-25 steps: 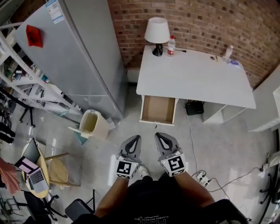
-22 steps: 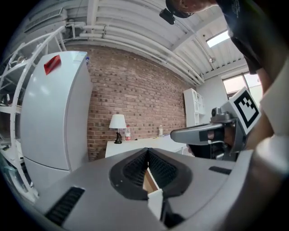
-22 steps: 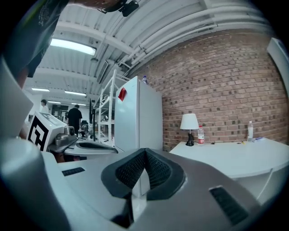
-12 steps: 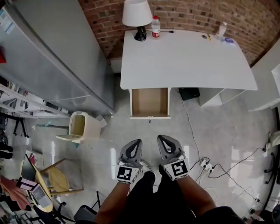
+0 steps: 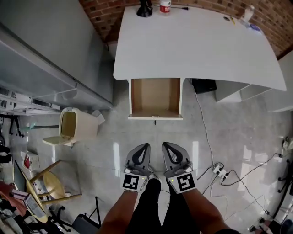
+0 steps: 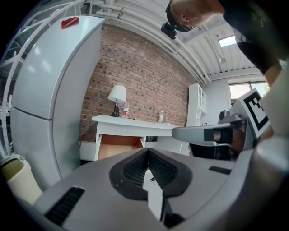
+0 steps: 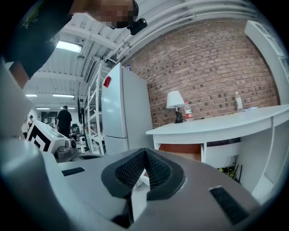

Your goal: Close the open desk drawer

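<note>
A white desk [image 5: 197, 45] stands against the brick wall. Its wooden drawer [image 5: 155, 98] is pulled out at the desk's left end, and I see nothing inside it; a small handle sits on its white front [image 5: 155, 117]. My left gripper [image 5: 145, 146] and right gripper [image 5: 165, 145] hang side by side over the floor, a short way in front of the drawer and pointing toward it. Both are shut with nothing between the jaws. In the left gripper view the drawer [image 6: 118, 146] shows beyond the shut left gripper [image 6: 146, 151]. The right gripper view shows the drawer [image 7: 180, 150] past the shut right gripper [image 7: 144, 152].
A tall grey fridge [image 5: 41, 50] stands left of the desk, with a beige bin [image 5: 73, 125] in front of it. A lamp base [image 5: 145, 9] and a bottle [image 5: 165, 5] sit on the desk's far edge. A power strip with cables [image 5: 219, 170] lies on the floor at right.
The desk and drawer have come nearer and look larger in the head view. Both grippers stay side by side and shut, now closer to the drawer front.
</note>
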`<state>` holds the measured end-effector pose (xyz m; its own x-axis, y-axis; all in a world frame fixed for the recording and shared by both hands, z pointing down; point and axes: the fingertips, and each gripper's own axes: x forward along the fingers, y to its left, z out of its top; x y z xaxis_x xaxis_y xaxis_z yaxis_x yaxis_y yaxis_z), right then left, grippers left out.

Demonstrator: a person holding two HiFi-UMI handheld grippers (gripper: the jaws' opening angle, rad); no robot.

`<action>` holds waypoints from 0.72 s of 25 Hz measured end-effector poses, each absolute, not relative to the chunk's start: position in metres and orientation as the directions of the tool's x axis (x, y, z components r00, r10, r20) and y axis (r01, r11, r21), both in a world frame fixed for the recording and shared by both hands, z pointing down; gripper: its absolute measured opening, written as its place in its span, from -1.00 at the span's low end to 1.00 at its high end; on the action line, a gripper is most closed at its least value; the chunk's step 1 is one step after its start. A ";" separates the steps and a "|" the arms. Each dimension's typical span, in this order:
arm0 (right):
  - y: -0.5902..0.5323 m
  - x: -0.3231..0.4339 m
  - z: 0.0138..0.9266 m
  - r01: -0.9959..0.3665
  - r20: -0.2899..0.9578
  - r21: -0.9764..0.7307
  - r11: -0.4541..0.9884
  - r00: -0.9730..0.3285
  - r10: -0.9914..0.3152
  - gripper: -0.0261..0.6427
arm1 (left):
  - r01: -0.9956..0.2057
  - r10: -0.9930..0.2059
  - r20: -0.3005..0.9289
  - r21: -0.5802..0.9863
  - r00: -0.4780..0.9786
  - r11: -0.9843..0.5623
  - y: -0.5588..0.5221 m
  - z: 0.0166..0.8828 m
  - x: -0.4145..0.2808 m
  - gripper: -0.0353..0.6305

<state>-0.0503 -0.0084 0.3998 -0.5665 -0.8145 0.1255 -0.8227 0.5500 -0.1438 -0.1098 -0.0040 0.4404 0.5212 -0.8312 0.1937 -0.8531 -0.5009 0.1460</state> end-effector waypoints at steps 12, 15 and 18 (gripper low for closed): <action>-0.035 -0.023 0.509 -0.857 0.123 -0.183 0.482 -0.506 -0.854 -0.84 | -0.867 -0.845 0.205 0.192 0.493 -0.459 -0.044 0.568 -0.119 -0.88; -0.034 -0.025 0.528 -0.856 0.125 -0.165 0.490 -0.511 -0.850 -0.84 | -0.867 -0.845 0.201 0.182 0.495 -0.465 -0.049 0.584 -0.118 -0.88; -0.032 -0.028 0.546 -0.854 0.143 -0.145 0.499 -0.518 -0.844 -0.84 | -0.867 -0.846 0.196 0.164 0.496 -0.470 -0.055 0.596 -0.118 -0.88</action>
<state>-0.0278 -0.0319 0.5456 -0.5176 -0.8436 0.1426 -0.8541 0.4995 -0.1452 -0.1181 -0.0548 0.5955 0.4957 -0.8462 0.1957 -0.8672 -0.4700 0.1644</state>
